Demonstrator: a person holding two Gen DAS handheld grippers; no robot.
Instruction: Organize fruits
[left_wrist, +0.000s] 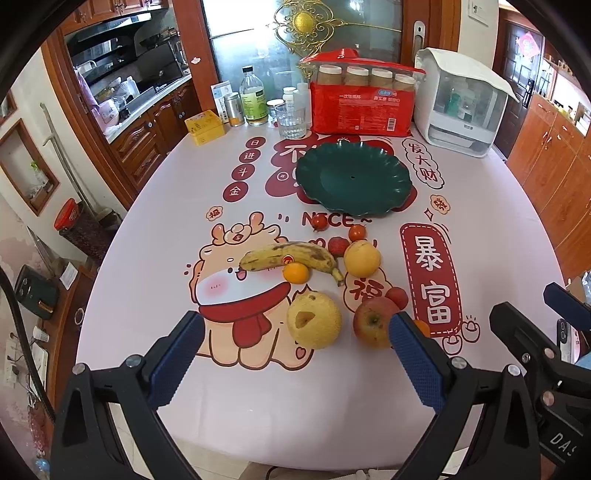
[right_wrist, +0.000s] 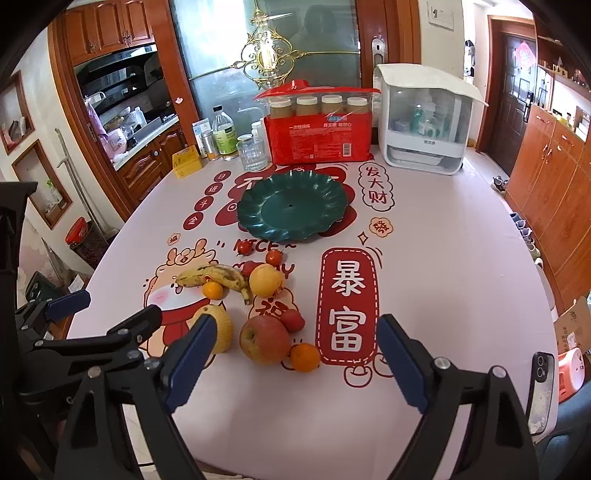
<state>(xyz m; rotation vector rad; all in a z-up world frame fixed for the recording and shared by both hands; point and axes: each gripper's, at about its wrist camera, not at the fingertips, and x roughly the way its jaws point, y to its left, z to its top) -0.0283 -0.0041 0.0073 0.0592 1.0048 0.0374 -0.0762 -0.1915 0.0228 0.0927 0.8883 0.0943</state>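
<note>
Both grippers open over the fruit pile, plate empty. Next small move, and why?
Probably lower the right gripper onto the apple: it sits nearest, roughly between the open fingers, with nothing on top. The green plate beyond the pile holds nothing yet. The left gripper can wait.

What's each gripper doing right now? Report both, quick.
Left gripper: jaws open, holding nothing, above the table's near edge before the pear.
Right gripper: jaws open, holding nothing; apple and a small orange lie ahead, untouched.
</note>
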